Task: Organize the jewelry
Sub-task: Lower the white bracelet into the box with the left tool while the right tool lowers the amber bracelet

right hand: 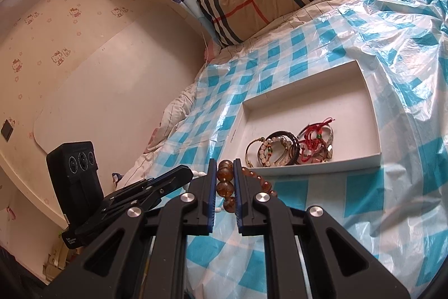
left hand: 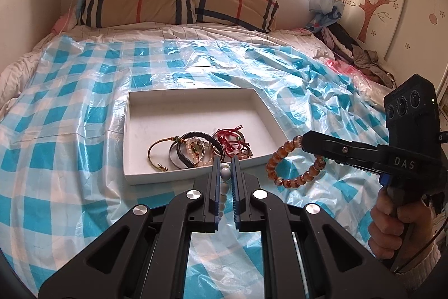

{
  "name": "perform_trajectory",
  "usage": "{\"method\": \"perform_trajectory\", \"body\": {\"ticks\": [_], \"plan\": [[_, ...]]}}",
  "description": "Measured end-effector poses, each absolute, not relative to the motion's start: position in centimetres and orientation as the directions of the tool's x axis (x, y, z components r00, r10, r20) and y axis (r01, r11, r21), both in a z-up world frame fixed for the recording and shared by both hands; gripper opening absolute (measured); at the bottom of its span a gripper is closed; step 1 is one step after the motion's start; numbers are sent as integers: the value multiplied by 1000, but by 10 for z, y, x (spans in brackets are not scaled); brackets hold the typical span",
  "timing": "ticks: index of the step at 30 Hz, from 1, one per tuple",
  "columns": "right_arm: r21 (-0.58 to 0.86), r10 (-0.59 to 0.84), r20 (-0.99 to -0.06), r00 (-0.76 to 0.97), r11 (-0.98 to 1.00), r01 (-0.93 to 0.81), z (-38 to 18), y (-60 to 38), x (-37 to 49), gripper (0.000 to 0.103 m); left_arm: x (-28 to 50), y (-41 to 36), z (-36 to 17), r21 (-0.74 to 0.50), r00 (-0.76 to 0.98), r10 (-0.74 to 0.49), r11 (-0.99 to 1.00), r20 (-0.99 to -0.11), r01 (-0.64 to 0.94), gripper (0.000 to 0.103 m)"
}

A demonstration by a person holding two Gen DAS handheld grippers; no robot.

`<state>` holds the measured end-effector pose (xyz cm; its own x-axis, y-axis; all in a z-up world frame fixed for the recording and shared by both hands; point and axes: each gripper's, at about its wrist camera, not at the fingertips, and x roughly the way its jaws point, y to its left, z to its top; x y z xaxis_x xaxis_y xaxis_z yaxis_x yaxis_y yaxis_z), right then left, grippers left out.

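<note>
White bead bracelet (left hand: 224,181) is clamped in left gripper (left hand: 225,167), amber bead bracelet (left hand: 294,167) in right gripper (right hand: 226,173); both are held just short of white box (left hand: 196,175) near rim, left nearer.

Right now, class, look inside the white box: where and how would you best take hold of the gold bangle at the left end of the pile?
Grip the gold bangle on its outer left arc, coming from above on the pile's left. That thin curve lies flat and free on the white box floor; its right side is crowded by the black bangle.
</note>
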<state>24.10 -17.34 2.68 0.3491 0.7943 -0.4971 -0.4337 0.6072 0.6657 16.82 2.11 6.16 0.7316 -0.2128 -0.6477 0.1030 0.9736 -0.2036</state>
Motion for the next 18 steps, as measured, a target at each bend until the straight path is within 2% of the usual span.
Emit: {"method": "perform_trajectory", "body": {"ticks": [18], "plan": [[674, 811, -479, 335, 585, -452, 19, -145, 285, 12, 213, 25, 62, -213, 746, -222, 971, -628, 110, 7]]}}
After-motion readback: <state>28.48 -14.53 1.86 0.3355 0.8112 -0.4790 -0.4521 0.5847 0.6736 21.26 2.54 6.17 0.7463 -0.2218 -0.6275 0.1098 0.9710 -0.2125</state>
